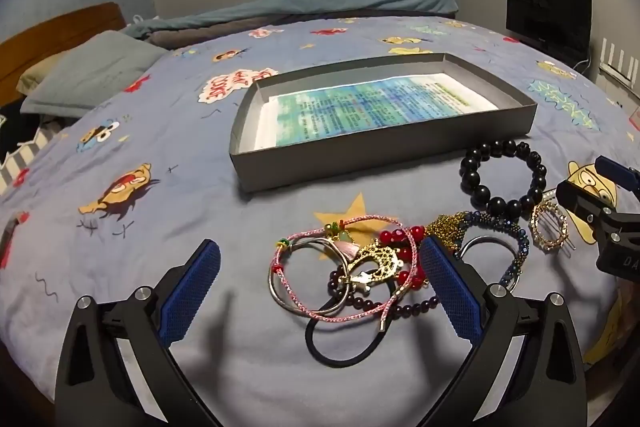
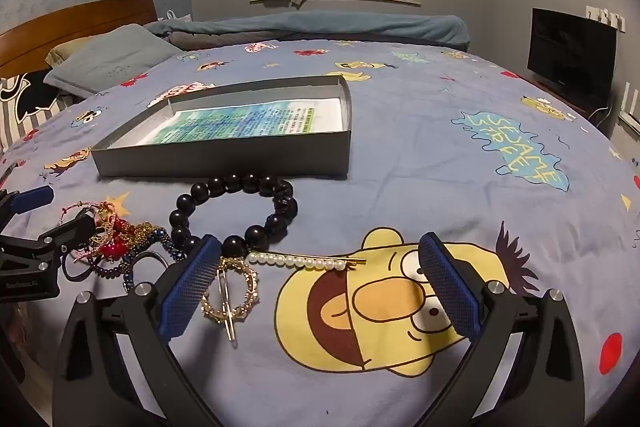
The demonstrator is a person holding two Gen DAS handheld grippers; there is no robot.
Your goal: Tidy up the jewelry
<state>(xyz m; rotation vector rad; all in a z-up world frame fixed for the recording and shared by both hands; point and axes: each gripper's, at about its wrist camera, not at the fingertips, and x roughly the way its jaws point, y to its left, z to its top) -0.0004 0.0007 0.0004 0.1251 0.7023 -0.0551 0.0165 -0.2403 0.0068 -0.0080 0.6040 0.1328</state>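
Observation:
A grey shallow box [image 1: 384, 155] with a printed sheet inside lies on the bed; it also shows in the right wrist view [image 2: 224, 155]. A tangled pile of bracelets [image 1: 360, 267] lies in front of it: a pink cord, red beads, a gold piece, a black hair tie [image 1: 340, 351]. A black bead bracelet [image 1: 500, 179] lies to the right, also in the right wrist view [image 2: 236, 211]. A gold ring hair clip [image 2: 230, 291] and a pearl hair pin [image 2: 304, 261] lie beside it. My left gripper [image 1: 320, 259] is open over the pile. My right gripper [image 2: 320, 251] is open above the pearl pin.
The bed has a blue cartoon-print cover [image 2: 440, 147]. Pillows [image 1: 92, 71] and a wooden headboard [image 2: 80, 23] are at the left. A black monitor [image 2: 572, 51] stands at the right. A rolled blanket [image 1: 320, 3] lies along the far edge under a shelf.

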